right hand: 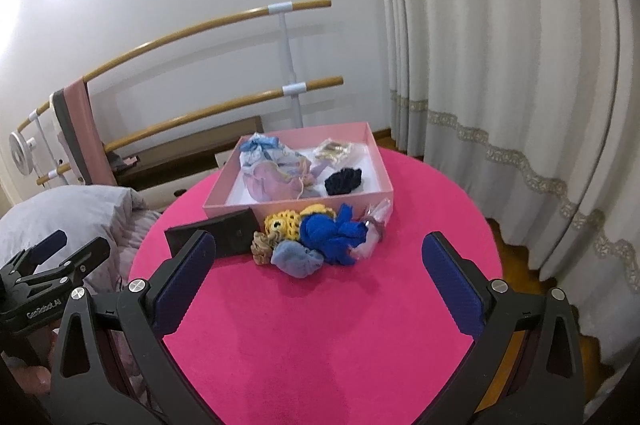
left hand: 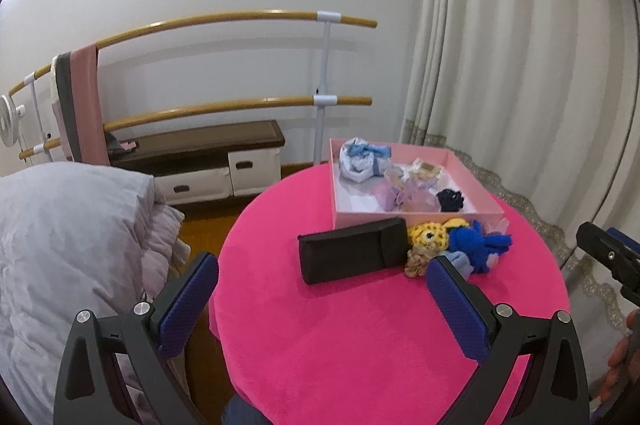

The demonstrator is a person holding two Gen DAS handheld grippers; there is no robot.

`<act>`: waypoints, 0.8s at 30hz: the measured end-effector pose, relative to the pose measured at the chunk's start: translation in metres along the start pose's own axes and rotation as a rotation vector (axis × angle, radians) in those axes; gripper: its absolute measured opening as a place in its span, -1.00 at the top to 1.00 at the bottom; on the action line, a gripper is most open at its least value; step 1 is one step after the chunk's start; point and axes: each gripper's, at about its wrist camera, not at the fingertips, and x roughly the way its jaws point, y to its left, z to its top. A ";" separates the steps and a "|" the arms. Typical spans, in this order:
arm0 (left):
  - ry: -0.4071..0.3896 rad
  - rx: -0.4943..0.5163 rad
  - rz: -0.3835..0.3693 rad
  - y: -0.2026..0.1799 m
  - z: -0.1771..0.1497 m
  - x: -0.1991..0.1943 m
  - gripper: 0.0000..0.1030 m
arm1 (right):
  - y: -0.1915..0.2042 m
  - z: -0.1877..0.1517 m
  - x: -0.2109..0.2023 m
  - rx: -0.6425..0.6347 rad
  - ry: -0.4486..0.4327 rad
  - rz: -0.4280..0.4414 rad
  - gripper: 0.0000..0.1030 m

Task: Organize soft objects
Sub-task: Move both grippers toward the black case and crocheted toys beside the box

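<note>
A pink box (left hand: 412, 217) (right hand: 224, 203) stands at the far side of a round pink table (left hand: 340, 345) (right hand: 328, 325). It holds a blue-white pouch (left hand: 360, 161), a lilac pouch (right hand: 272, 181) and a black scrunchie (right hand: 343, 181). In front of it lie a black case (left hand: 348, 255) (right hand: 236, 235), a yellow crochet toy (right hand: 286, 221), a blue yarn toy (left hand: 476, 241) (right hand: 332, 233), a pale blue cloth (right hand: 296, 259) and a beige scrunchie (left hand: 418, 259). My left gripper (left hand: 324, 285) and right gripper (right hand: 320, 257) are open and empty, short of the pile.
A grey duvet (left hand: 68, 237) lies left of the table. A two-rail wooden barre (left hand: 240, 21) and a low bench with drawers (left hand: 208, 161) stand against the wall. Curtains (right hand: 500, 65) hang to the right.
</note>
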 end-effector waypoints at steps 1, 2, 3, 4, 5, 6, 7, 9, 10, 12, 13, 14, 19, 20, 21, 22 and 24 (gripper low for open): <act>0.013 0.000 0.003 0.002 -0.001 0.006 -1.00 | 0.000 -0.001 0.005 -0.001 0.011 0.000 -1.00; 0.026 0.000 0.005 0.003 -0.002 0.014 -1.00 | 0.000 -0.002 0.009 -0.001 0.020 0.001 -1.00; 0.033 0.001 0.005 0.004 -0.002 0.019 -1.00 | 0.000 -0.004 0.014 0.000 0.031 0.001 -1.00; 0.047 0.003 0.005 0.005 -0.002 0.027 -1.00 | 0.000 -0.006 0.019 -0.001 0.043 0.001 -1.00; 0.059 0.004 0.004 0.006 -0.002 0.035 -1.00 | 0.000 -0.008 0.024 -0.001 0.055 0.001 -1.00; 0.075 0.006 0.003 0.008 -0.002 0.043 -1.00 | 0.000 -0.009 0.030 0.000 0.069 0.001 -1.00; 0.092 0.006 0.004 0.010 -0.002 0.053 -1.00 | 0.000 -0.011 0.036 0.001 0.081 0.002 -1.00; 0.115 0.005 0.006 0.014 -0.002 0.070 -1.00 | 0.000 -0.015 0.049 0.001 0.109 0.002 -1.00; 0.129 0.006 0.009 0.016 -0.001 0.080 -1.00 | 0.001 -0.016 0.054 0.000 0.118 0.002 -1.00; 0.149 0.009 0.017 0.020 0.000 0.098 -1.00 | 0.000 -0.020 0.068 -0.001 0.147 0.000 -1.00; 0.158 0.013 0.019 0.022 0.001 0.109 -1.00 | 0.000 -0.022 0.074 0.000 0.158 -0.001 -1.00; 0.164 0.017 0.019 0.024 0.002 0.118 -1.00 | 0.000 -0.025 0.080 0.001 0.172 -0.001 -1.00; 0.199 0.068 0.020 0.023 0.007 0.174 -1.00 | 0.001 -0.036 0.115 0.000 0.247 0.006 -1.00; 0.202 0.077 0.018 0.023 0.009 0.183 -1.00 | 0.002 -0.038 0.120 -0.001 0.258 0.010 -1.00; 0.207 0.087 0.011 0.022 0.011 0.192 -1.00 | 0.003 -0.040 0.126 -0.003 0.270 0.017 -1.00; 0.211 0.095 -0.005 0.022 0.011 0.202 -1.00 | 0.004 -0.041 0.131 -0.004 0.282 0.025 -1.00; 0.224 0.117 -0.048 0.019 0.014 0.219 -1.00 | 0.005 -0.044 0.140 -0.008 0.299 0.035 -1.00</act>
